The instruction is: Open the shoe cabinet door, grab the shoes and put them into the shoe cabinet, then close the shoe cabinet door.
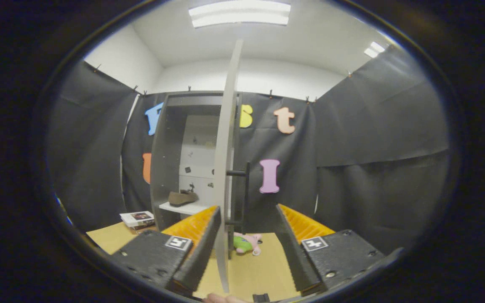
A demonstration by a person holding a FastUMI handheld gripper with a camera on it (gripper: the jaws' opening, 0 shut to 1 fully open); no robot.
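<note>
On the cabinet's white shelf (183,207), brown shoe (182,198) already lying flat, long axis crosswise, toe end hard to tell. Door (225,168) standing edge-on between spread fingers of gripper (246,240), handle (246,195) just beyond; closing left. Plush toy (246,244), books (138,220) nearby.

- The open cabinet door (225,160) stands edge-on between the spread fingers of the gripper (242,235), splitting the way ahead
- Left of the door, the shelf (183,207) opening is reachable, partly taken by a shoe (182,198)
- Right of the door, its handle (244,195) juts out and a plush toy (246,244) lies on the floor
</note>
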